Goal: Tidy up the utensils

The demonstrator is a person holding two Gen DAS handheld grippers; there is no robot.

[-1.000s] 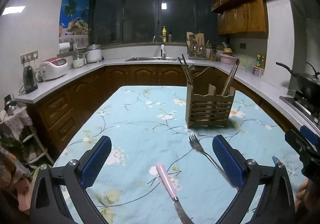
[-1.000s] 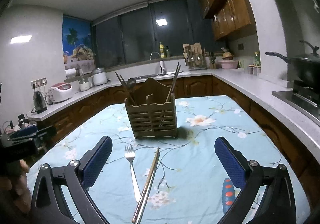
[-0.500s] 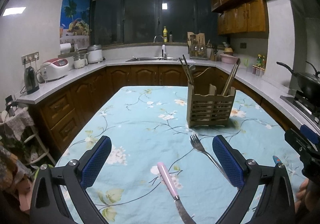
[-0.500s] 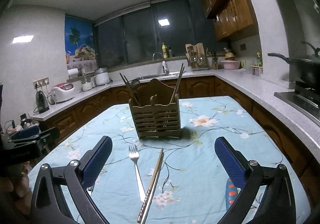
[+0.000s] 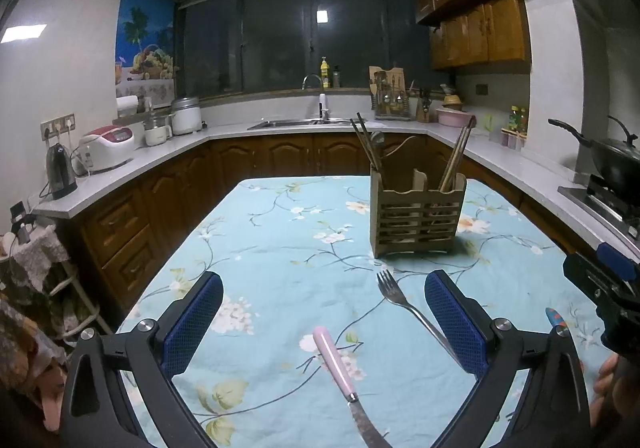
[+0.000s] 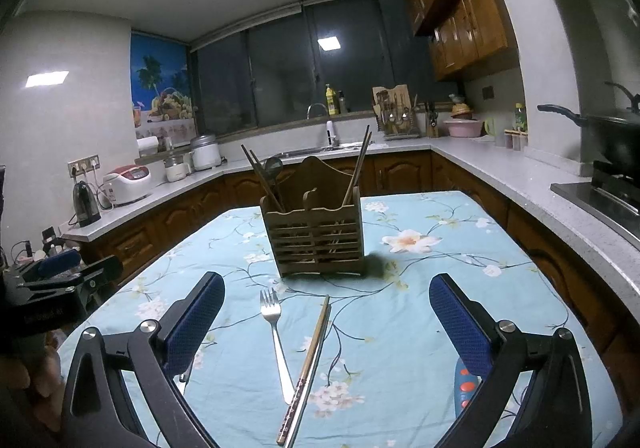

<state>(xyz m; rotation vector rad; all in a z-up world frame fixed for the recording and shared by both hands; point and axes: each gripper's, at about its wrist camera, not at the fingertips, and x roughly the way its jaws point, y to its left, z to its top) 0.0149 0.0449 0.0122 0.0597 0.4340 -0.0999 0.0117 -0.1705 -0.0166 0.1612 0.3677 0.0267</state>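
- Left gripper point(image 5: 322, 312): jaws spread wide, nothing held, hovering above the table point(image 5: 280, 240) with its light-blue floral cloth.
- Right gripper point(image 6: 326, 318): jaws likewise wide apart and empty.
- Pink-handled table knife point(image 5: 340, 370) lies between the left jaws, low in the left view; long axis runs roughly away from the camera, handle end farther off, blade nearer.
- Silver metal fork point(image 6: 275, 336) lies flat, tines toward the holder, long axis nearly along the right gripper's line, between the right jaws, left of centre.
- Pair of brown wooden chopsticks point(image 6: 308, 364) lies just right of the fork, close to parallel, handle ends nearly touching.
- Blue utensil with red dots point(image 6: 464, 388) is mostly hidden behind the right finger; type cannot be told.
- Slatted wooden utensil holder point(image 6: 316, 238) stands upright beyond the loose items, split into compartments; dark chopsticks and a ladle-like piece lean in the left one, chopsticks in the right one.
- Judged: fork and chopsticks are nearer the right gripper, knife nearer the left.
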